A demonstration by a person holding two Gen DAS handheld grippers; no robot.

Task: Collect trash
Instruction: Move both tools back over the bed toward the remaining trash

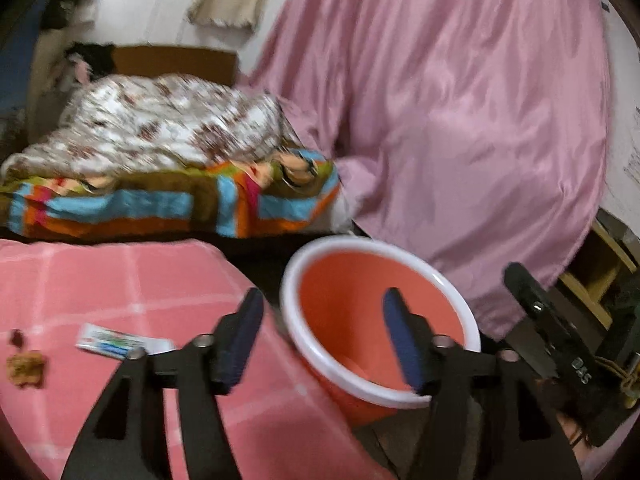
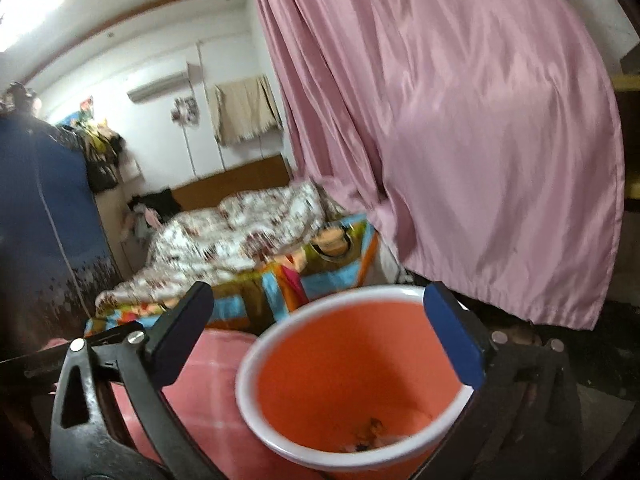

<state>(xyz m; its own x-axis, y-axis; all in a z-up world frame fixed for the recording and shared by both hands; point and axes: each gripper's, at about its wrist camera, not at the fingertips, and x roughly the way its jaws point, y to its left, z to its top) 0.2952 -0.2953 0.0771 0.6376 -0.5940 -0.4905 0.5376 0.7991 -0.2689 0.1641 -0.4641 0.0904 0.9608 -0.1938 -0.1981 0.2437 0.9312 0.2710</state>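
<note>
An orange bin with a white rim [image 1: 372,320] stands beside a pink checked cloth [image 1: 100,280]. On the cloth lie a white toothpaste tube [image 1: 120,343], a brown crumpled scrap [image 1: 26,368] and a small dark red bit [image 1: 17,338]. My left gripper [image 1: 320,340] is open and empty, one finger over the cloth, the other over the bin's mouth. My right gripper [image 2: 316,336] is open and empty above the bin [image 2: 352,376]; its right finger is close to the rim. Some small trash [image 2: 370,432] lies at the bin's bottom.
A pink curtain [image 1: 460,100] hangs right behind the bin. A bed with a floral quilt [image 1: 160,124] and a striped sheet [image 1: 160,204] lies beyond the cloth. A blue wardrobe [image 2: 44,216] stands at the left. A wooden frame [image 1: 596,276] shows at the right.
</note>
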